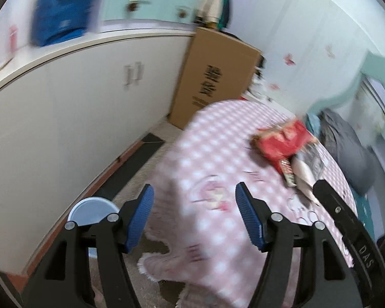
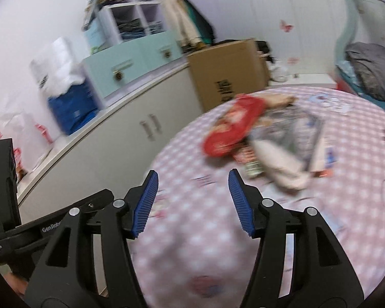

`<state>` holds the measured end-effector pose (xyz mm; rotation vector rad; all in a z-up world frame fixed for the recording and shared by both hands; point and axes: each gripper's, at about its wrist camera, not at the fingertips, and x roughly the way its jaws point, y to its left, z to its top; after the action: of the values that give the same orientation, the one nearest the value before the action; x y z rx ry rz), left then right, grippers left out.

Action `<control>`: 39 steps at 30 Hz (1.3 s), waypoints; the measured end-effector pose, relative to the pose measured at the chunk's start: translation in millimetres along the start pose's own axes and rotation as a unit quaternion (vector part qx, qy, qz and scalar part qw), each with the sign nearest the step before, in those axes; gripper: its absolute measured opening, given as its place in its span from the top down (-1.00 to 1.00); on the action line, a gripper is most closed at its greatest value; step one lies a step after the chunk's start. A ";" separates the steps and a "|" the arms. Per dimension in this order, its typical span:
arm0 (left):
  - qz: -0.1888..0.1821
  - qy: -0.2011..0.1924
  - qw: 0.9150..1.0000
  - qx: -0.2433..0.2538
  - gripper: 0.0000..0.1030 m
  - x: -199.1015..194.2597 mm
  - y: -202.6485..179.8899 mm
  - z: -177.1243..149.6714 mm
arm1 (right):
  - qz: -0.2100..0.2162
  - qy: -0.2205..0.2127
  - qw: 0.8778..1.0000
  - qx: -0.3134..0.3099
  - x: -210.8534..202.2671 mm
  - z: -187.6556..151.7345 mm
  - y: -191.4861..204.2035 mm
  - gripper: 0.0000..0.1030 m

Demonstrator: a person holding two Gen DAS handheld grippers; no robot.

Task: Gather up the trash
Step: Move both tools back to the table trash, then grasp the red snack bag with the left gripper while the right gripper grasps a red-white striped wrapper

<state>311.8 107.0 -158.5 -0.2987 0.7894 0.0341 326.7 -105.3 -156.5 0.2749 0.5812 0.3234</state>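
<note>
Hovering over the near edge of the pink checked bedspread, the left gripper has its blue-padded jaws spread wide with nothing between them. Just past its left finger, down on the floor beside the bed's edge, sits a round white-and-blue bin. The right gripper hangs above the same bedspread, jaws equally wide and empty.

Farther along the bed, toward its middle, lies the trash — a red snack bag overlapping a grey printed wrapper, with a pale crumpled wrapper nearest the right gripper and a small dark-and-red packet tucked under the pile. From the left wrist view the red snack bag sits toward the bed's right side, well apart from both grippers. The frames are blurred, so print on the wrappers is unreadable.

Beyond the bed's far corner stands a tall cardboard box against a white cabinet, and a grey bundle of bedding lies at the bed's far right.
</note>
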 end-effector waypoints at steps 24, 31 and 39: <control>0.087 -0.002 0.960 0.264 -0.30 121.6 -161.7 20.1 | -0.051 0.036 0.997 0.036 34.4 34.8 -106.9 -0.33; 0.053 0.012 0.967 0.250 0.22 128.3 -153.1 29.6 | -0.045 0.042 0.997 0.035 42.0 37.6 -107.0 -0.33; 0.032 -0.007 0.979 0.204 0.61 110.1 -128.8 32.8 | -0.046 0.039 0.998 0.024 41.2 39.1 -97.8 -0.33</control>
<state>430.5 -16.2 -181.8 0.1151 0.7734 -0.0658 403.2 -185.7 -178.7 0.2819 0.6771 0.2320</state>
